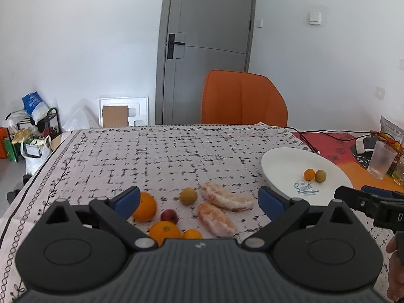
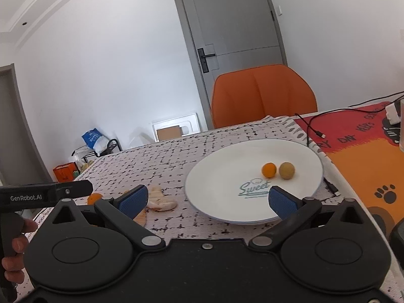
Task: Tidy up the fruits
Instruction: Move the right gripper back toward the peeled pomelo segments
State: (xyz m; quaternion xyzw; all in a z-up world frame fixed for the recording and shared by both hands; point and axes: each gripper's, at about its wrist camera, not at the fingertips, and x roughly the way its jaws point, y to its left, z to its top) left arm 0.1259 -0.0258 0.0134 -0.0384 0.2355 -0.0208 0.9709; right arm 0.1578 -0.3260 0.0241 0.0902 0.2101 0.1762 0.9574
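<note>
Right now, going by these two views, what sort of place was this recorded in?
Most likely a room in a home, perhaps a dining area. A cloth-covered table holds a white plate and loose fruit; an orange chair stands behind it, with a grey door and household clutter along the wall.

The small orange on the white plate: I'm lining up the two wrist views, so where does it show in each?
Left wrist view: small orange sits right of centre on the white plate, touching a greenish-brown fruit.
Right wrist view, right of centre, above the "Sweet" lettering.
Shared landmark: the orange chair behind the table.
</note>
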